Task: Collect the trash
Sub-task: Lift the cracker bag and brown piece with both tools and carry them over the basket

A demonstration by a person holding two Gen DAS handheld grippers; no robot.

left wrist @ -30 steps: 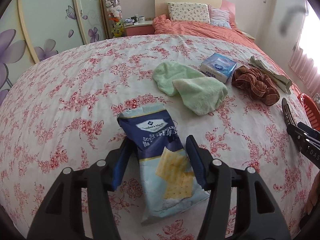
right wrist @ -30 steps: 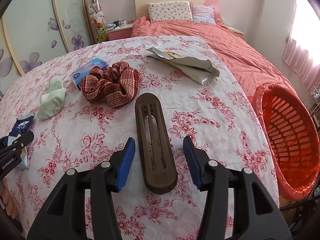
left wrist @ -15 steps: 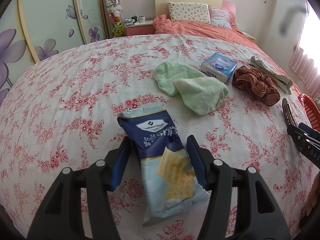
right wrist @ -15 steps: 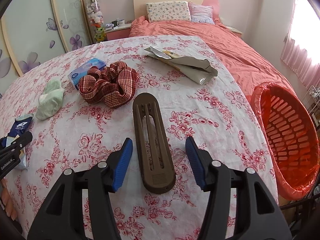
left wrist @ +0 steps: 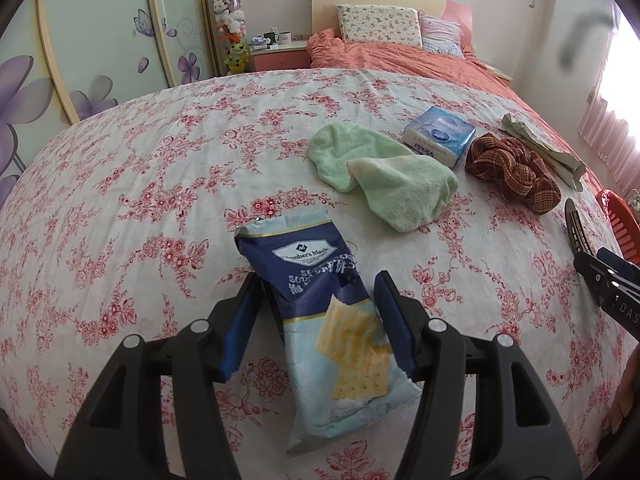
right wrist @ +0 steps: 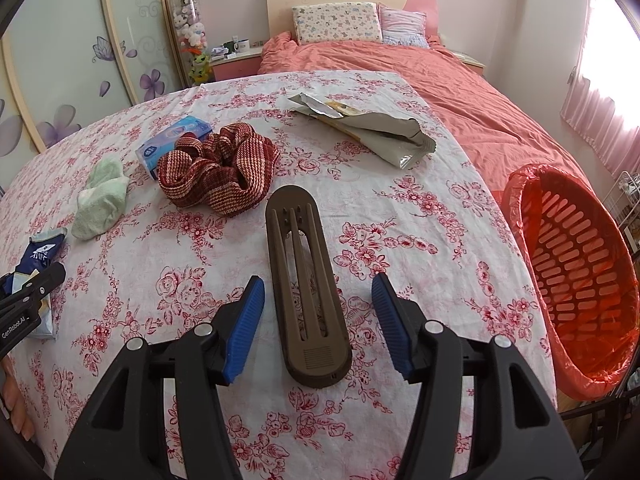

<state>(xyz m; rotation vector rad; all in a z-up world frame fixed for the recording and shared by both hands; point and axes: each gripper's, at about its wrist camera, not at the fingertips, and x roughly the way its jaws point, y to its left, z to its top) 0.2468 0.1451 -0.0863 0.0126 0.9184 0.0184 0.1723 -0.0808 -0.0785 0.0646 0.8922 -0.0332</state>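
1. Cracker wrapper (left wrist: 320,304): lies flat on the floral cloth at the near left of the table, between the spread fingers of the left gripper (left wrist: 318,322). Pads stand clear of its edges; nothing gripped yet.
2. Second piece of trash, a torn silver wrapper (right wrist: 372,130), lies at the far right of the table, untouched.
3. Red basket (right wrist: 576,264) with a red liner stands off the right edge of the table. As far as its visible inside shows, nothing is in it.
4. Right gripper (right wrist: 316,322): jaws apart, pads either side of a brown slotted bar (right wrist: 304,276) lying near centre, not touching it. Whether the bar counts as trash, cannot tell.
5. Non-trash between the two wrappers: green towel (left wrist: 384,176), tissue pack (left wrist: 440,136), plaid cloth (right wrist: 218,170).
6. Judgement: task at its start; no item collected, both wrappers left to move.
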